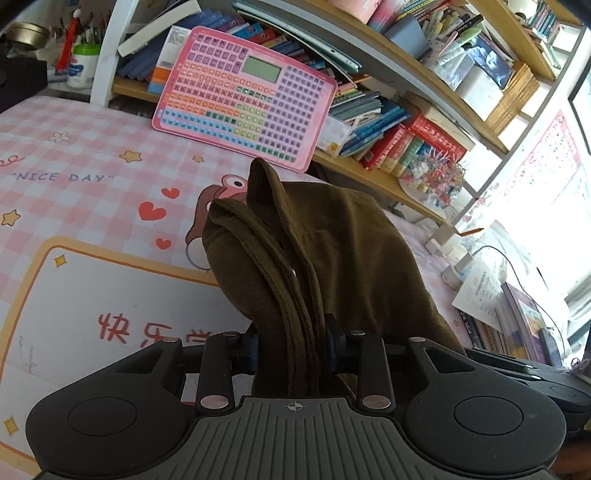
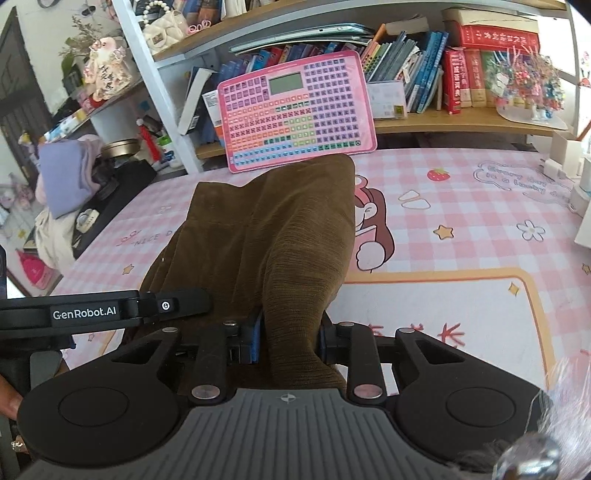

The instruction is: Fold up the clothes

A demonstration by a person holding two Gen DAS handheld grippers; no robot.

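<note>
One brown garment (image 1: 325, 243), two grippers (left gripper (image 1: 291, 349), right gripper (image 2: 290, 338)), one pink keyboard toy (image 2: 295, 110), one patterned mat (image 2: 461, 221), one purple folded cloth (image 2: 66, 173), one white handbag (image 2: 162, 29).

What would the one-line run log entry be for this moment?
task: fold clothes | left gripper: shut on brown garment | right gripper: shut on brown garment | garment: bunched, lifted above pink checked mat

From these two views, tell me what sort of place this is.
Probably a child's study desk at home: a pink checked cartoon desk mat, shelves packed with books, and a pink learning pad leaning against them. Both tools grip a brown garment.
</note>
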